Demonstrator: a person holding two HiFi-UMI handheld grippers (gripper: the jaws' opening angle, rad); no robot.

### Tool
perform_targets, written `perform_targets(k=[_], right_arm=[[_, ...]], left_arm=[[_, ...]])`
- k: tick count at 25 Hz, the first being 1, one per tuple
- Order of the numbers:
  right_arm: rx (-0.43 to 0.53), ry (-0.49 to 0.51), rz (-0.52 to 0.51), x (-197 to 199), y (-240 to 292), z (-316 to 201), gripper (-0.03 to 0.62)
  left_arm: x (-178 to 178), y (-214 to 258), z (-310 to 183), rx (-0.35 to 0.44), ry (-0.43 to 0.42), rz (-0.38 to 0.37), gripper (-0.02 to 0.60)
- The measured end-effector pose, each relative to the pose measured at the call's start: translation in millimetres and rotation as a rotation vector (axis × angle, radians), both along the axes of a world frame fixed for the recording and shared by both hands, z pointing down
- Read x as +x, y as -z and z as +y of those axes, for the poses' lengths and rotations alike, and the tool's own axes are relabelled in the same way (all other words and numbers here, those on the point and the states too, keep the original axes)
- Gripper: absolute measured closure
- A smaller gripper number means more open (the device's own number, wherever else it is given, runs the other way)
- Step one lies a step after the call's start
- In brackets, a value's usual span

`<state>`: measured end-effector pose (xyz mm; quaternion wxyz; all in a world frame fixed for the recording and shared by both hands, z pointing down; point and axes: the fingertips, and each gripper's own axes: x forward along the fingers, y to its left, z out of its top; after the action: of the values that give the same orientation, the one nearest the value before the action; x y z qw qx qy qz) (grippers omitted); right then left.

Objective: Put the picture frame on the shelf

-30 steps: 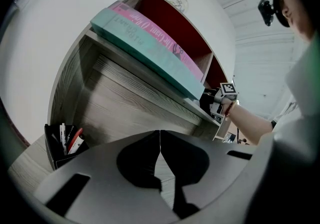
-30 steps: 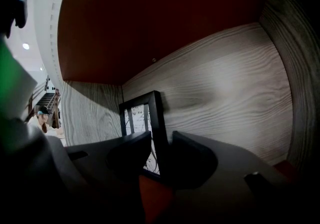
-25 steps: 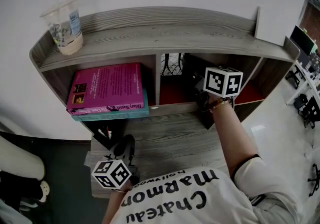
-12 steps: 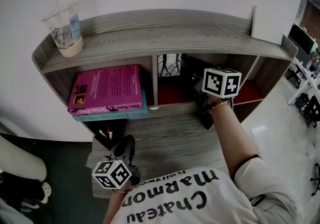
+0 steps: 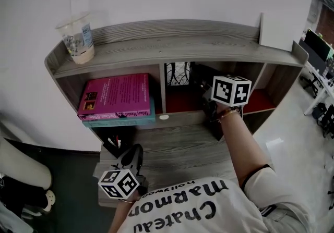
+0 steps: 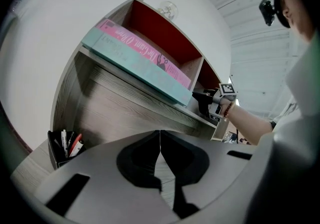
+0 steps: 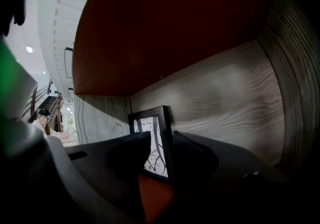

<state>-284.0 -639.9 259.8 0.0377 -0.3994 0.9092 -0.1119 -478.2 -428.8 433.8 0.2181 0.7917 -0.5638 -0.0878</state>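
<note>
The picture frame [image 5: 177, 73], black with a white branch print, stands in the shelf's [image 5: 172, 49] middle compartment, on its red floor beside the wooden divider. My right gripper [image 5: 204, 87] reaches into that compartment. In the right gripper view the picture frame [image 7: 152, 143] sits upright between the jaws of the right gripper [image 7: 159, 155], which are shut on its edge. My left gripper [image 5: 131, 156] hangs low at the desk's front left. Seen in its own view, the left gripper [image 6: 160, 143] is shut with nothing in it.
A plastic cup [image 5: 77, 39] stands on the shelf top at left and a white board [image 5: 275, 31] leans at right. A pink book [image 5: 117, 96] lies on a teal book [image 5: 125, 119] in the left compartment. A pen holder [image 5: 114, 146] sits under it on the desk [image 5: 182, 148].
The head camera has shifted, so the shelf sits lower in view. Both grippers have stayed about where they were, the right one still on the frame in the compartment.
</note>
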Motion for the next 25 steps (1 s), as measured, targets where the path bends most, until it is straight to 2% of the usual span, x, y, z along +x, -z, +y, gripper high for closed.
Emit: perform_targets(k=[11,19,25], right_arm=[[0.034,0.09,-0.053,7.2,11.4,41.3,0.456],[-0.025,0.148,-0.096,41.7,-10.8,87.8,0.511],[-0.063,0.166,-0.095,67.2,-32.1,121.4,0.541]], left_arm=[[25.2,24.4,13.6,0.043,0.004,-0.038,0.565],[70.2,27.4,42.8,0.034,0.012,-0.038,0.565],[106.4,41.6,59.4,0.081,0.008,-0.056,0.565]])
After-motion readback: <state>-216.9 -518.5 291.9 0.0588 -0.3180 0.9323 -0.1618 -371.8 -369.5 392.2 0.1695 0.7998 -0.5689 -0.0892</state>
